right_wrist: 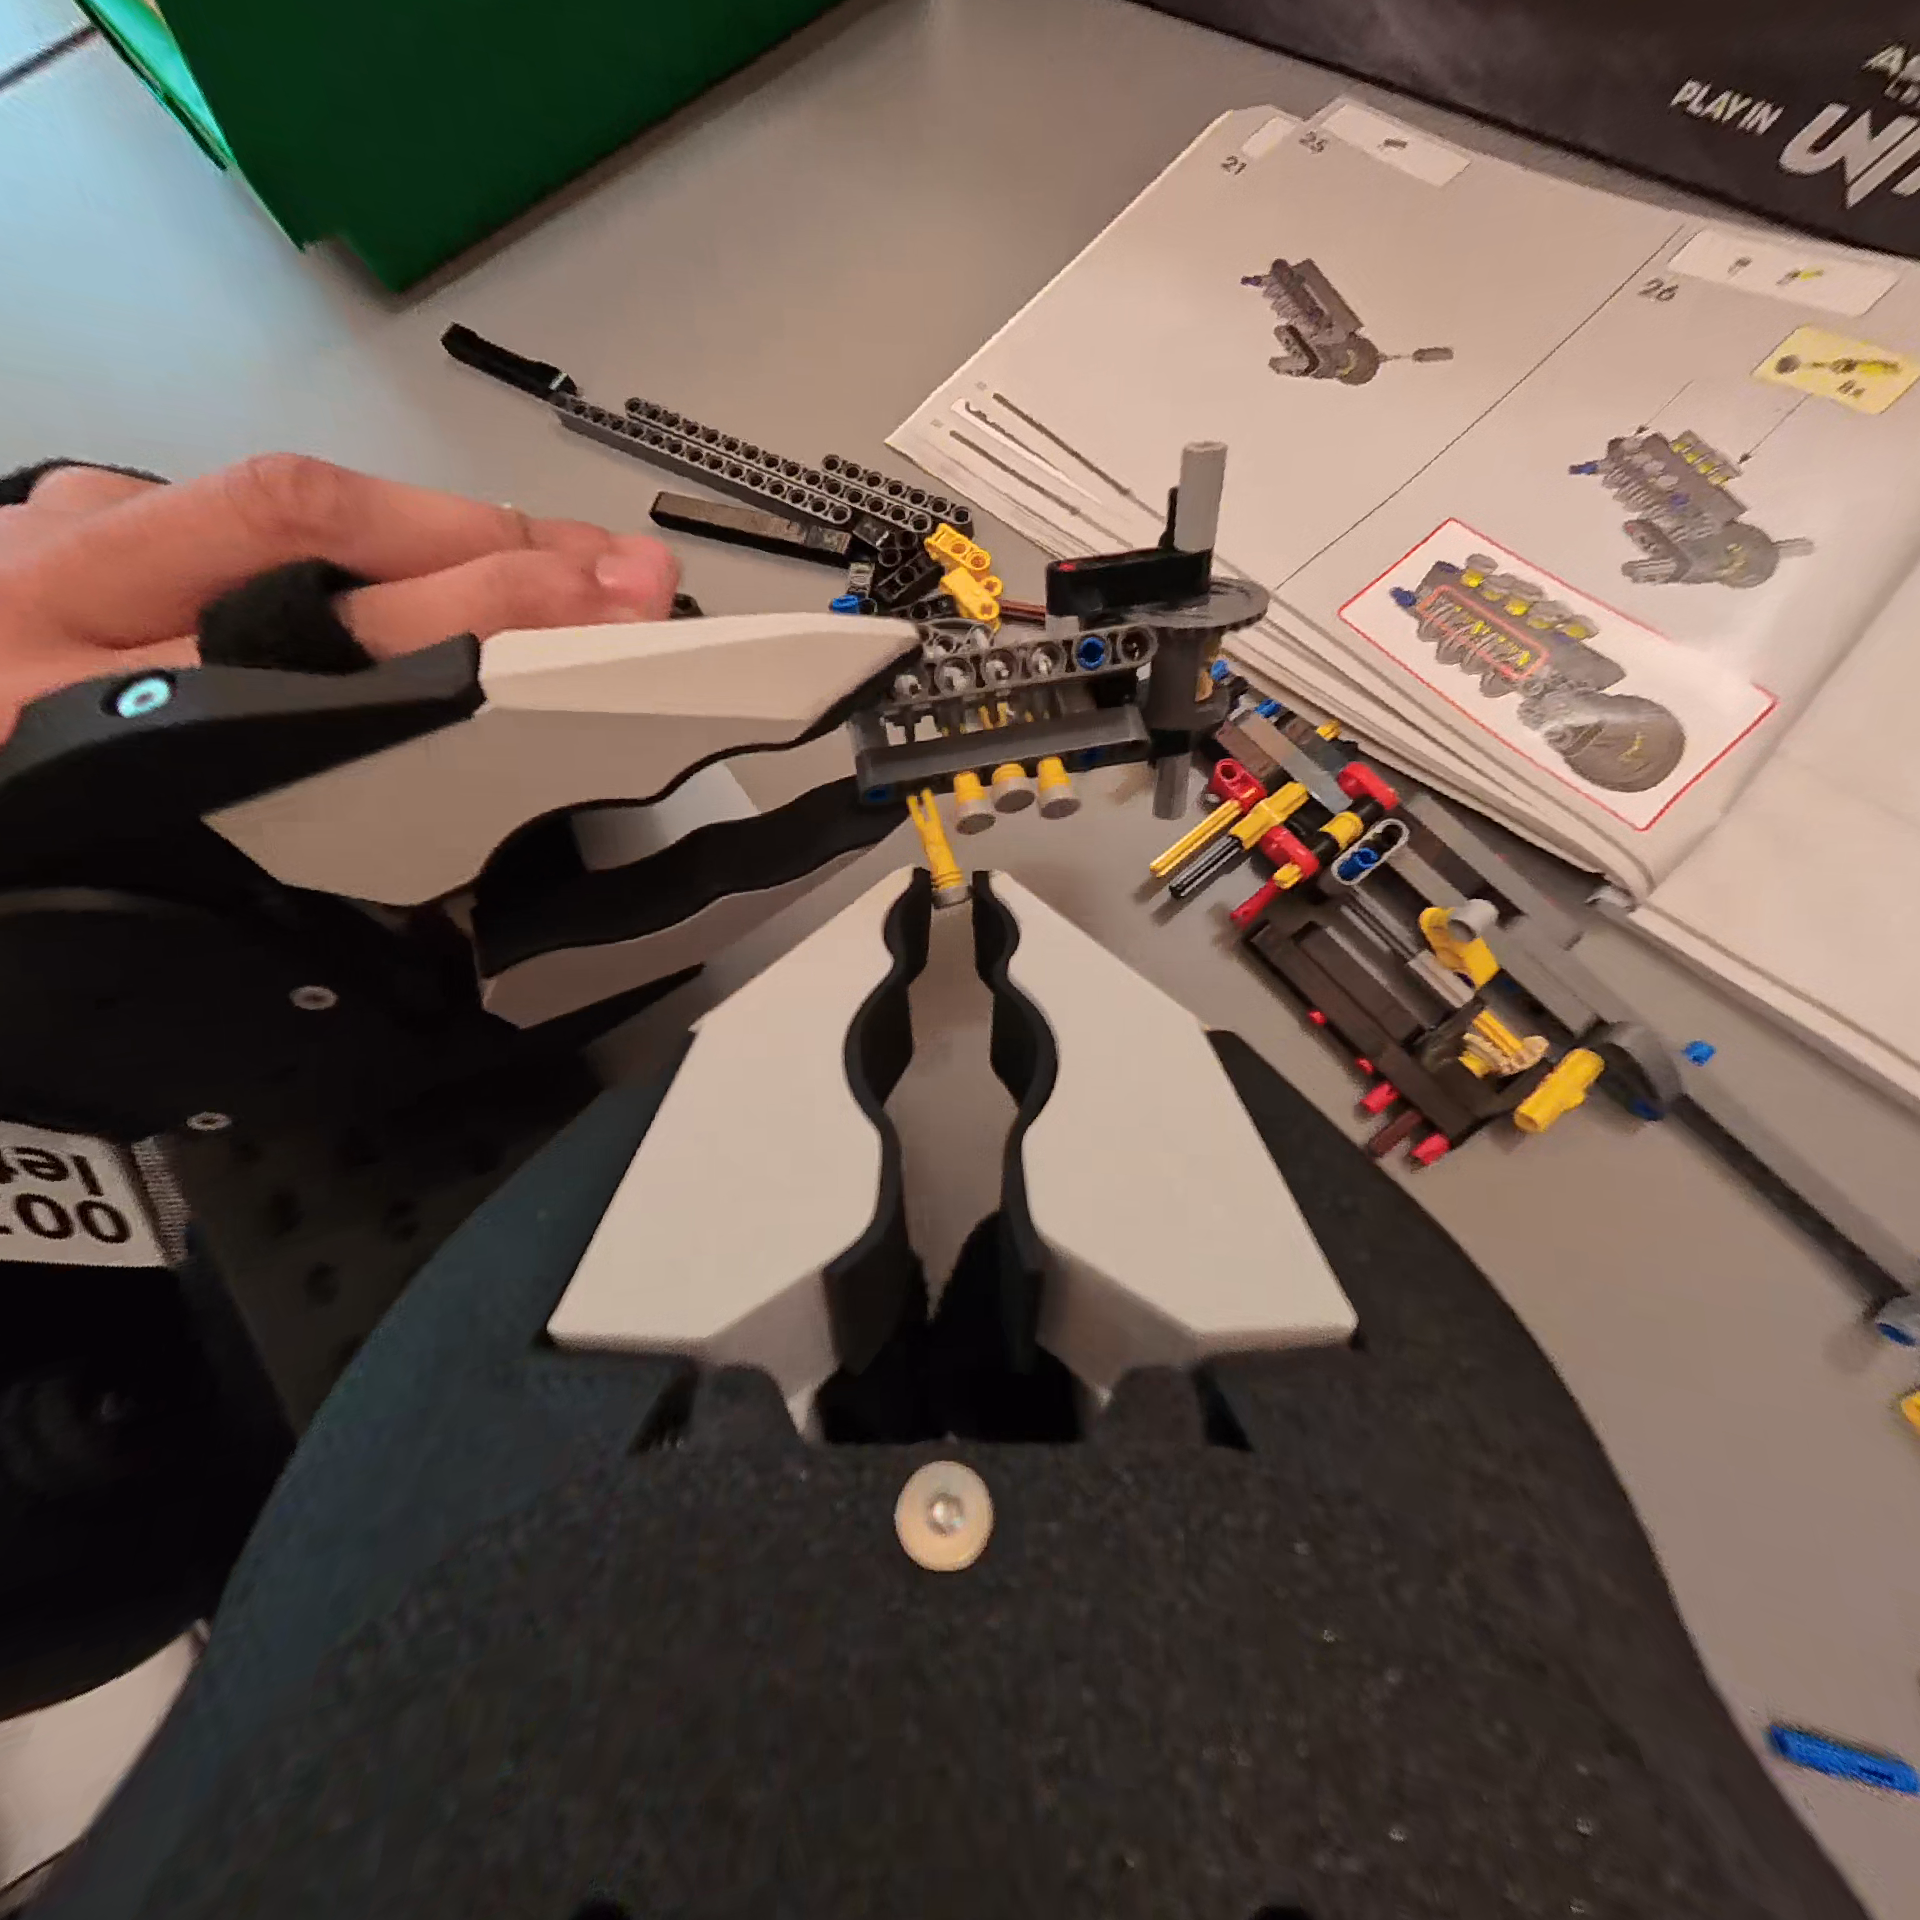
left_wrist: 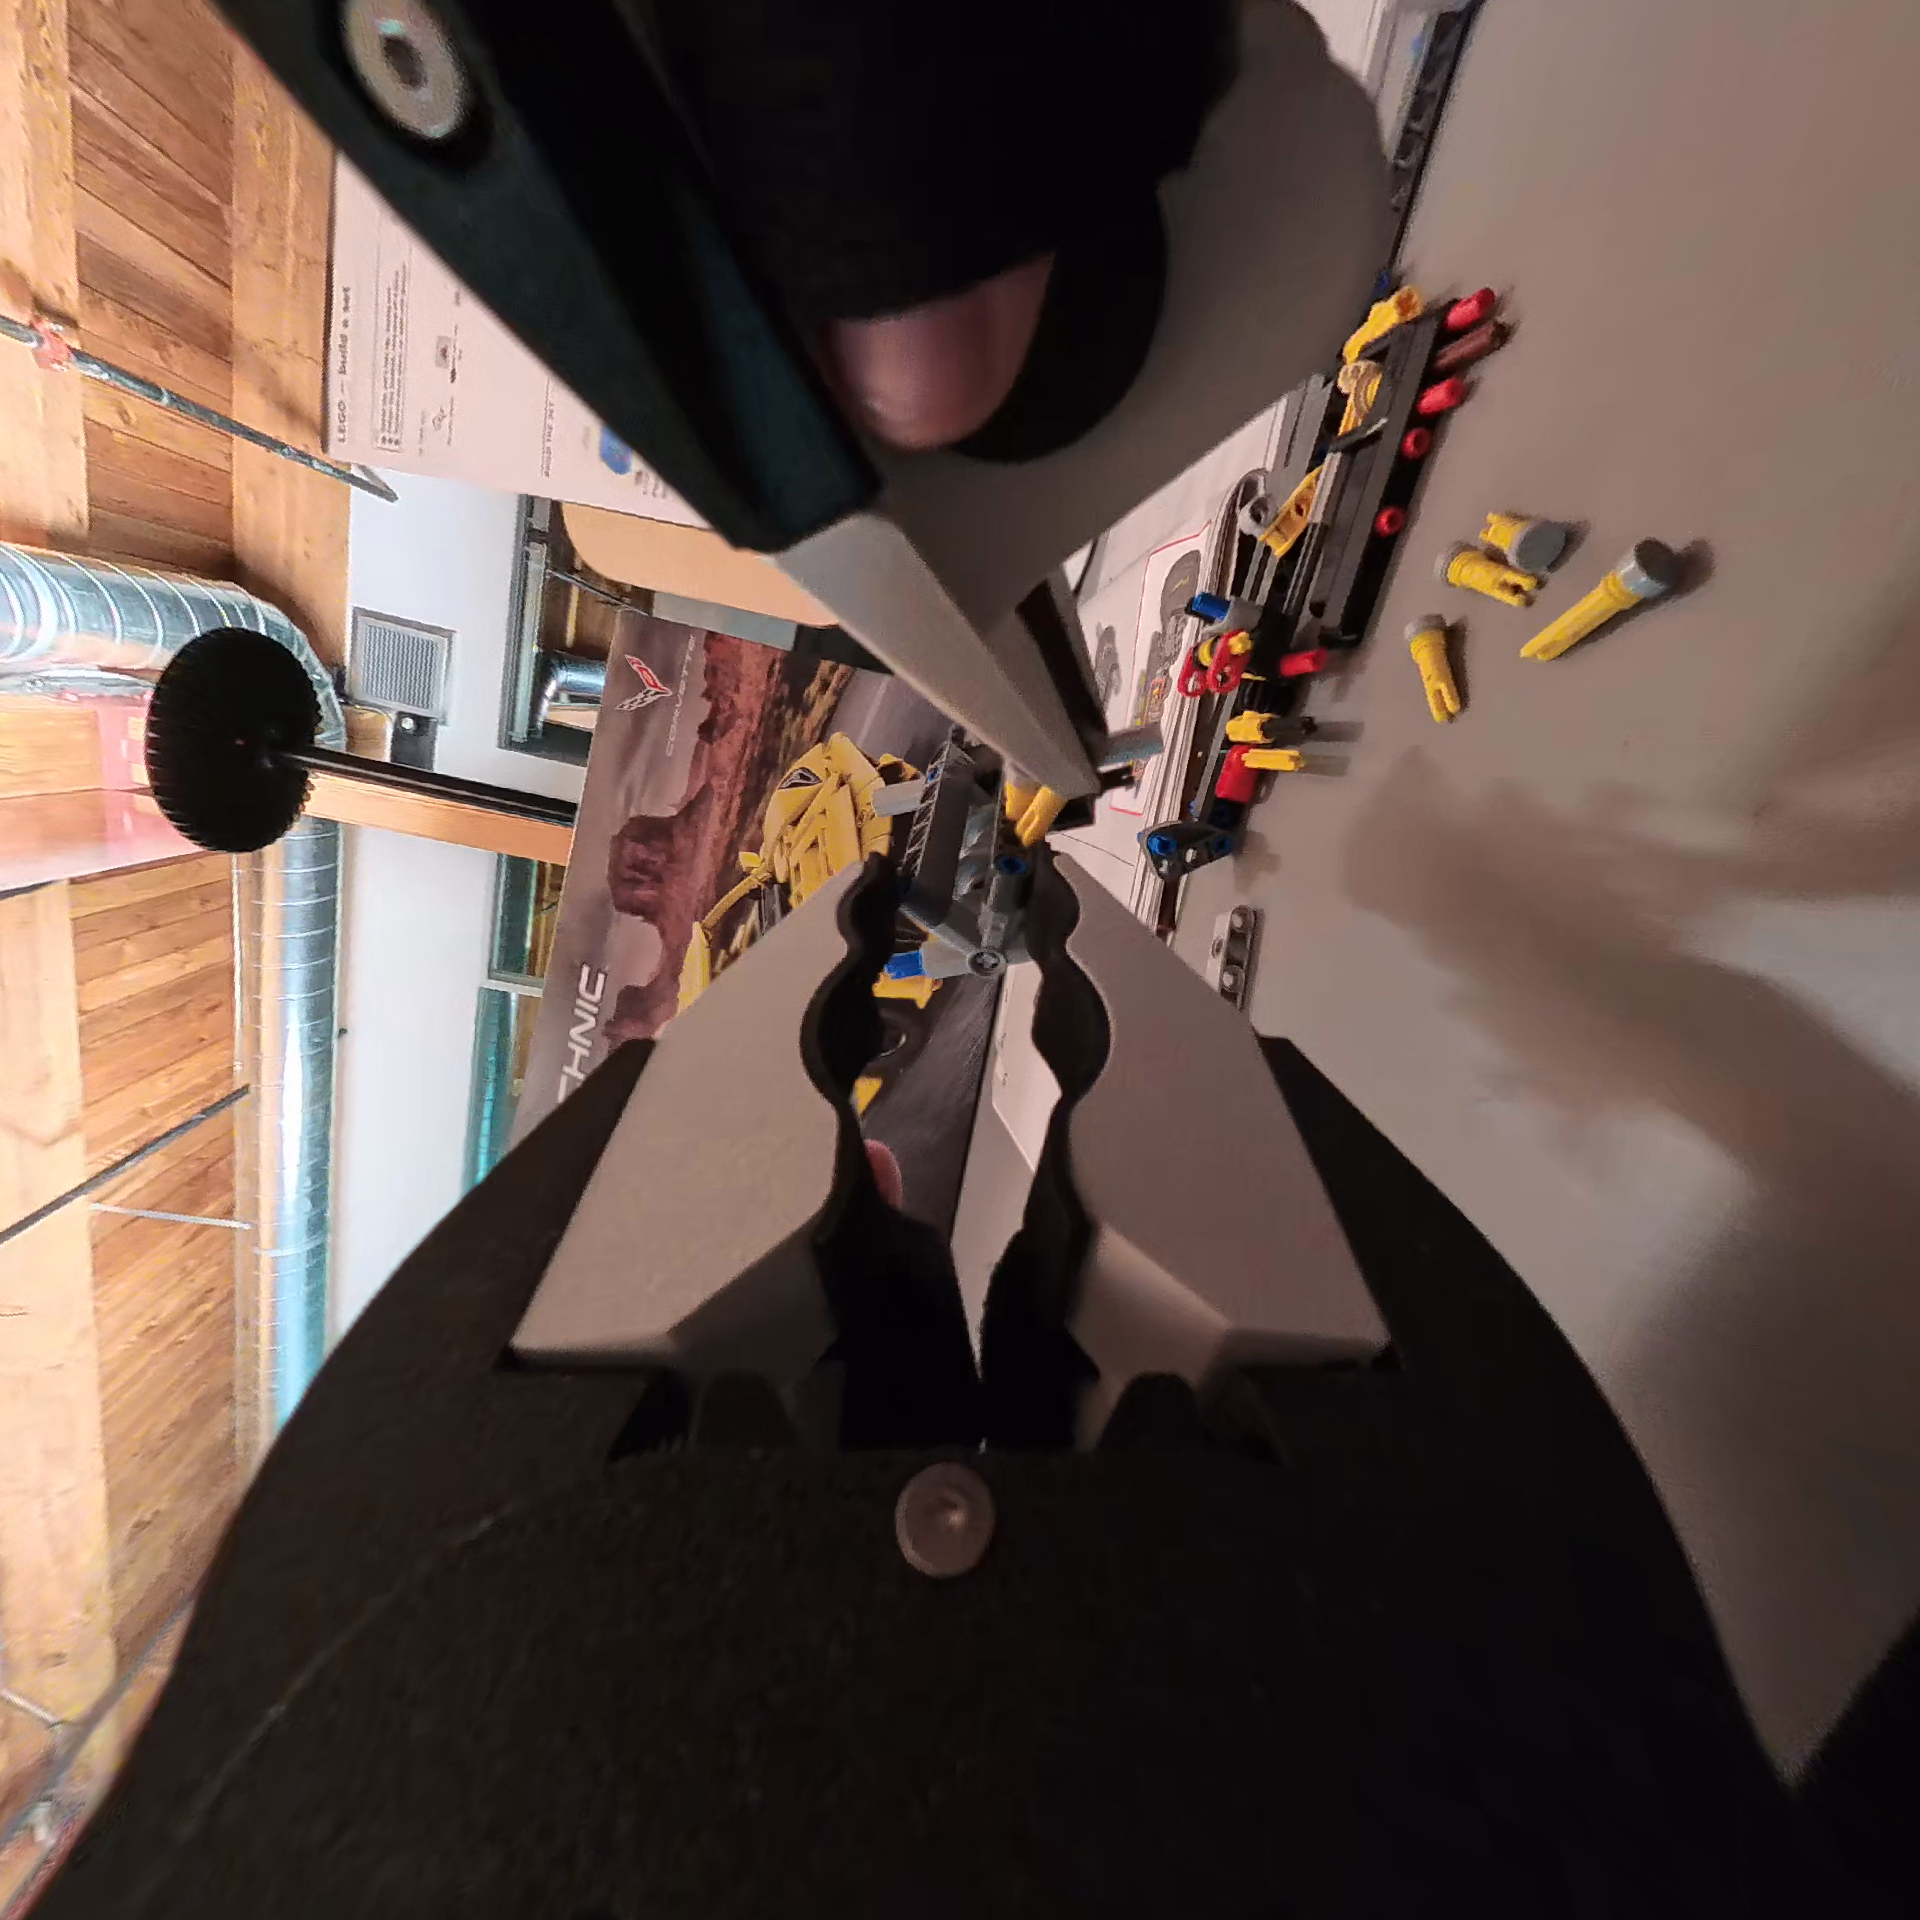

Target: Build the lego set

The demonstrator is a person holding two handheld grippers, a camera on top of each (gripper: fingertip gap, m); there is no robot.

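My left gripper (left_wrist: 961,894) is shut on the grey engine block (left_wrist: 971,883) and holds it above the table. In the right wrist view it comes in from the left (right_wrist: 894,727), holding the block (right_wrist: 1018,707) level, with three yellow pistons (right_wrist: 1013,784) hanging from its underside. My right gripper (right_wrist: 948,888) is shut on a thin yellow piston (right_wrist: 935,836), its top end right at the block's underside, left of the other pistons. In the left wrist view the right gripper (left_wrist: 1060,779) reaches down from above with that piston (left_wrist: 1039,810) at the block.
An open instruction booklet (right_wrist: 1455,436) lies at the back right. A black chassis section with red and yellow pins (right_wrist: 1403,987) lies beside it. Long black beams (right_wrist: 779,478) and a green box (right_wrist: 468,104) are behind. Loose yellow pistons (left_wrist: 1496,571) lie on the table. The set's box (left_wrist: 727,831) stands behind. Less than 4 cm separates the two grippers' tips.
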